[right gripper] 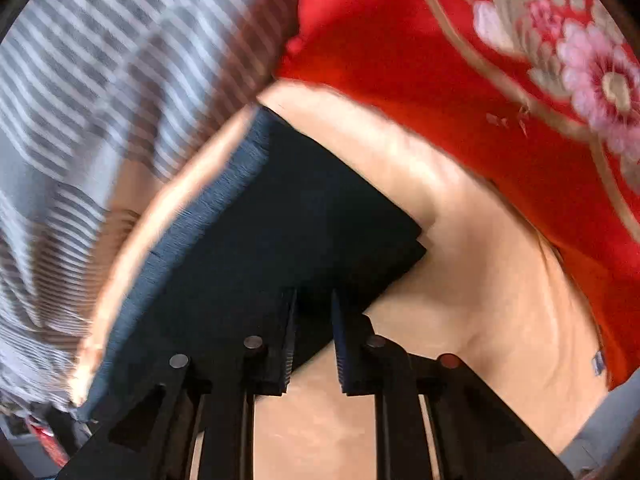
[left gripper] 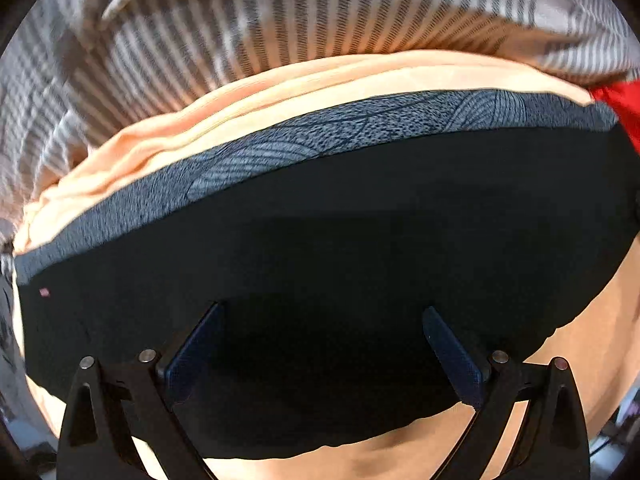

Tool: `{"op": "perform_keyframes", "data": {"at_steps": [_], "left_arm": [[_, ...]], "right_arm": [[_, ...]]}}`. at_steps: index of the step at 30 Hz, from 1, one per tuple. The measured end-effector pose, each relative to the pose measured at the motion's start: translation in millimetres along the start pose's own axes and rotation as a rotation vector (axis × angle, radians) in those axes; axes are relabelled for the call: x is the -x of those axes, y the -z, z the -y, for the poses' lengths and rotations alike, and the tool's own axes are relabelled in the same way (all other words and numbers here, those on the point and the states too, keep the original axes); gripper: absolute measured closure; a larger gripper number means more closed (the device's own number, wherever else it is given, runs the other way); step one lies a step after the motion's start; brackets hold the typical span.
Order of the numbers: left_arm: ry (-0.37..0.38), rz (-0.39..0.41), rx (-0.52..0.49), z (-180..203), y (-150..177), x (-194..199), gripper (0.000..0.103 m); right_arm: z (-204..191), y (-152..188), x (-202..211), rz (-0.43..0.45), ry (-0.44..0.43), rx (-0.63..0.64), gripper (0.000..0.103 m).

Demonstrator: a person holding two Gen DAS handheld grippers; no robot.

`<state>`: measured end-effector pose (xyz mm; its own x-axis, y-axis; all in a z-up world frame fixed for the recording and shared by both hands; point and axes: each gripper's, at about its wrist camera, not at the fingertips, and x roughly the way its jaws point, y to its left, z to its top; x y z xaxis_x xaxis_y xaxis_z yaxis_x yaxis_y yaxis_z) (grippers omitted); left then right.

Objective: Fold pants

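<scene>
The striped duvet fills the left wrist view from nine to two o'clock; below it the peach sheet carries the work. A red floral quilt takes the right wrist view from twelve to four o'clock. One of each.

The one pair of black pants lies flat on the peach sheet, filling the centre of the left wrist view, its blue-grey patterned band running from nine to two o'clock. It looks already doubled: two stacked edges show at its corner at three o'clock in the right wrist view.

The cloth looks soft, light and limp, likely to sag if held at a single point; I would pinch through all layers near a corner or along the band.

The left gripper is spread wide just over the cloth. The right gripper is narrowed around the pants' near edge; whether it actually pinches, I cannot tell.
</scene>
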<state>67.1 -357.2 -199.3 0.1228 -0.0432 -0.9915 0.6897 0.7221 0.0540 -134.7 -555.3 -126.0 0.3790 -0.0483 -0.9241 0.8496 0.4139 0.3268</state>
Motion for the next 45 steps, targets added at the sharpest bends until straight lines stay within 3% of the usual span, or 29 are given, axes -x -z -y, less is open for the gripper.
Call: {"op": "perform_keyframes", "data": {"at_steps": [4,6,8,11,13,15,18,19,20,22,25,27,28,29,31,35,39,45], "left_arm": [[0.009,-0.013,0.067,-9.4,1.8,-7.5,0.002],[-0.01,-0.001,0.055,-16.5,2.3,-10.8,0.002],[-0.023,0.011,0.044,-10.9,4.1,-8.2,0.002],[-0.015,0.008,0.06,-14.4,4.2,-8.4,0.001],[-0.016,0.007,0.073,-17.1,5.2,-9.9,0.0],[-0.017,0.005,0.082,-17.2,6.0,-10.9,0.0],[-0.024,0.005,0.093,-24.8,10.3,-15.9,0.0],[-0.025,0.007,0.094,-25.4,11.0,-16.1,0.0],[-0.026,0.009,0.094,-28.7,10.9,-24.3,0.0],[-0.027,0.01,0.093,-30.0,11.5,-25.6,0.0],[-0.026,0.005,0.09,-29.1,8.7,-26.6,0.0],[-0.024,0.008,0.085,-17.2,11.1,-18.3,0.0],[-0.024,0.01,0.084,-16.9,9.9,-16.2,0.0],[-0.024,0.011,0.086,-16.4,9.6,-14.9,0.0],[-0.029,0.009,0.092,-18.6,7.8,-15.7,0.0],[-0.047,0.005,0.09,-11.5,7.3,-12.4,0.0],[-0.056,-0.001,0.086,-6.3,3.1,-8.2,0.0],[-0.088,-0.003,0.074,-0.4,-0.4,-5.6,0.0]], "right_arm": [[-92.4,0.5,-42.6,-0.07,-0.124,0.336,0.079],[-120.5,-2.0,-72.7,-0.089,-0.106,0.421,0.079],[-119.7,-13.1,-89.2,-0.079,-0.064,0.444,0.081],[-81.3,-46.6,-87.5,-0.023,0.001,0.363,0.084],[-35.0,-70.7,-72.9,0.028,0.071,0.225,0.085],[-0.3,-82.6,-54.9,0.039,0.065,0.096,0.1],[-0.8,-66.8,-19.2,0.084,0.101,0.127,0.091],[-4.2,-54.4,-11.5,0.083,0.075,0.15,0.091],[-6.4,-43.9,-10.2,0.07,0.063,0.166,0.089],[5.3,-21.6,-18.4,0.023,0.119,0.147,0.087],[40.4,-3.9,-13.0,0.019,0.006,-0.05,0.091],[39.5,2.9,-5.4,0.011,-0.012,-0.074,0.085],[41.0,7.3,-1.3,0.005,-0.011,-0.085,0.075],[42.2,11.4,0.9,-0.004,-0.022,-0.096,0.058],[53.9,17.6,6.1,-0.023,-0.072,-0.13,0.048],[73.4,39.0,3.7,-0.072,-0.179,-0.206,0.048],[64.7,52.8,-9.5,-0.129,-0.257,-0.186,0.047],[50.4,73.3,-9.7,-0.185,-0.297,-0.158,0.044]]}}
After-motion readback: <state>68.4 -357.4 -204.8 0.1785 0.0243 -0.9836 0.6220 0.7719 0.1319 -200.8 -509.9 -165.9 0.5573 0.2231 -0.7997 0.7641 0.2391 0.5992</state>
